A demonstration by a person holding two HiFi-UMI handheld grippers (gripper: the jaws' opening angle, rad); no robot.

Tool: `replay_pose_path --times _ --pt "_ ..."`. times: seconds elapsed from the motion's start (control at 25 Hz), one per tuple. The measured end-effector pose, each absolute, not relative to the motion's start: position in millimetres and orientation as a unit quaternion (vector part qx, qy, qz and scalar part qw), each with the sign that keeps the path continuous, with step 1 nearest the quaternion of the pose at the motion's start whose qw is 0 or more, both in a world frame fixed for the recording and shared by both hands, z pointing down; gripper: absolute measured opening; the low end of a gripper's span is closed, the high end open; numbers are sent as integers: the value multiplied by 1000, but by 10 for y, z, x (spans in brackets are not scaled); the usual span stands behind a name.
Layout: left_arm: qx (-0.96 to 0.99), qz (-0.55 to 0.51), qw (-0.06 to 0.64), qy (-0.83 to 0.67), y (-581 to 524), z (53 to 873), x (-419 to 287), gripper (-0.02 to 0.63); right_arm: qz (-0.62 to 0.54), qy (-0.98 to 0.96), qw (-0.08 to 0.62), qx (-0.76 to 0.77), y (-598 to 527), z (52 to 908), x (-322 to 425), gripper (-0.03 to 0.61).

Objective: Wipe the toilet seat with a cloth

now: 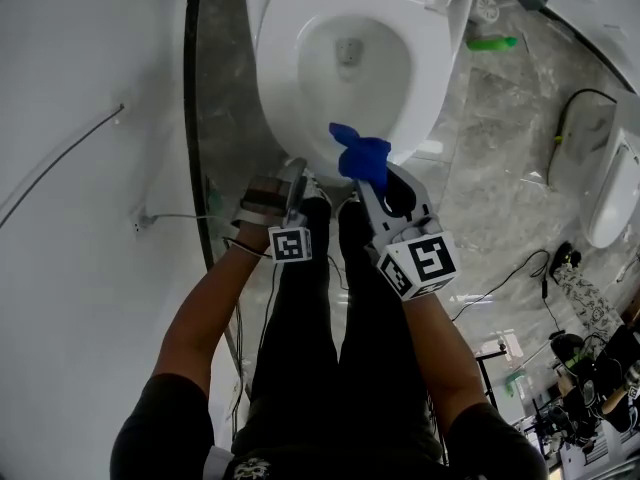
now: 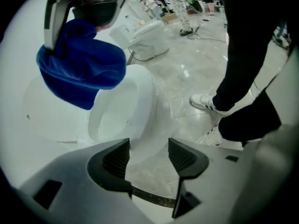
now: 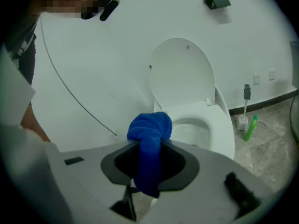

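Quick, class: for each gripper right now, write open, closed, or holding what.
Left gripper: open, nothing between its jaws.
Right gripper: closed on the blue cloth.

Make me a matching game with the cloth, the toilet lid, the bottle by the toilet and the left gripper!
Things:
1. cloth
2. toilet lid
3. bottle
4. left gripper

Descriptions:
A. raised upright
B. jaws open, nothing between them
C. green, on the floor
D. blue, clamped in the right gripper

Pairs: 1-D, 2-A, 3-C, 4-B
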State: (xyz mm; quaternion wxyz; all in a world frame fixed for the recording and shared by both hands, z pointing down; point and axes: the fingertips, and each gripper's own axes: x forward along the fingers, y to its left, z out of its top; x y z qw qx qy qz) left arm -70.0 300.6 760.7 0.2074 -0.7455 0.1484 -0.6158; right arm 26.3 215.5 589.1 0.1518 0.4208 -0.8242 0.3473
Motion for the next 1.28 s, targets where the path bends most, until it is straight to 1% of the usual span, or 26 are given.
replay_pose_path --times 0.12,0.2,0.36,0.4,0.48,0.52,0.56,0.64,0.68,0.72,0.88,1.04,1.28 --pt "-762 -597 124 219 2910 7350 -715 253 347 -827 148 417 2137 5848 317 97" --pt "-775 -564 37 283 2821 7089 -717 253 346 -830 147 413 2132 5808 361 97" --pt "-771 -445 -159 427 2500 6456 -738 252 335 -842 149 396 2082 5656 403 97" --pt "-763 -411 -195 459 2401 6300 -751 248 330 -846 149 391 2060 5599 404 97" --pt "-746 -346 -246 513 2202 6008 -772 213 320 -854 149 383 2014 5479 402 97" --pt "-738 -318 -260 535 2105 5879 -782 183 314 -858 148 380 1986 5421 399 97" --pt "-730 -294 -268 556 2011 5769 -795 138 308 -861 147 377 1953 5370 396 97" --pt "-717 -263 -272 586 1856 5619 -822 73 296 -866 145 376 1873 5294 387 97" --pt "-712 -254 -272 596 1792 5574 -824 30 291 -868 144 376 1830 5270 381 97" --pt "-710 -247 -271 601 1730 5543 -815 13 287 -869 144 377 1785 5255 372 97" --pt "-712 -234 -264 607 1500 5534 -784 9 277 -869 147 382 1597 5315 287 97" --pt "-709 -229 -265 613 1282 5620 -852 9 297 -846 151 416 1355 5555 231 97" --pt "-711 -242 -278 598 857 6003 -1136 9 307 -820 184 447 817 6001 0 97"
